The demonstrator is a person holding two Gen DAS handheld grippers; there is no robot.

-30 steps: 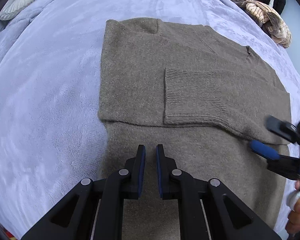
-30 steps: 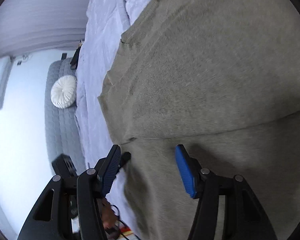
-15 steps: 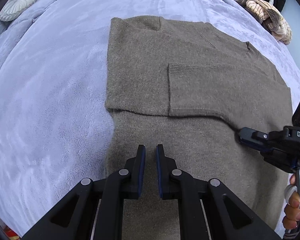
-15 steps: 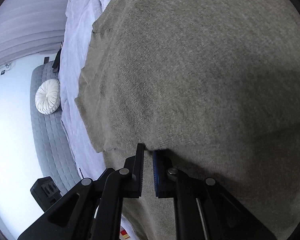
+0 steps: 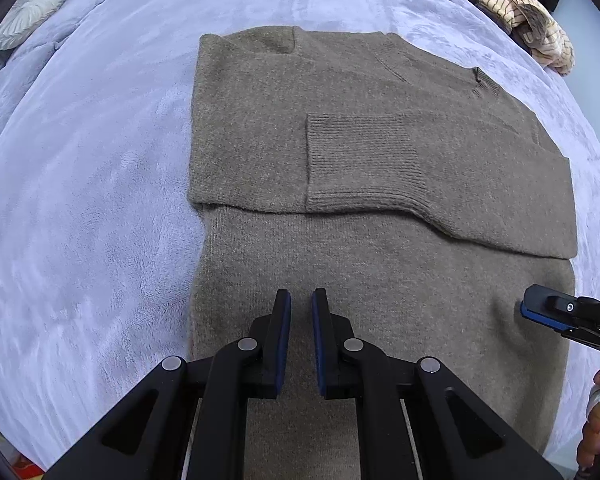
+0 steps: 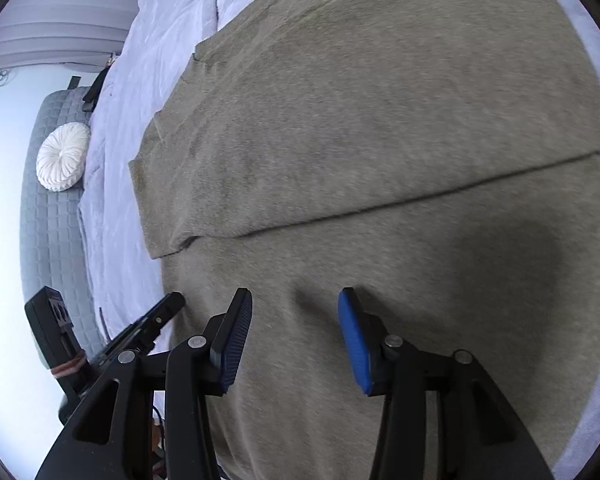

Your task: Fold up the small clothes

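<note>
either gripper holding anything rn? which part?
Nothing is held. The left gripper is shut above the sweater with nothing between its pads. The right gripper has just been opening, empty.

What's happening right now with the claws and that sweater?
Left gripper shut, empty, over sweater. Right gripper jaws just reopened, nothing between them. Sleeve folded across; bottom half flat. Nothing in the way.

No text, label, brand or number can be read in either view; nothing here shows any legible writing.
</note>
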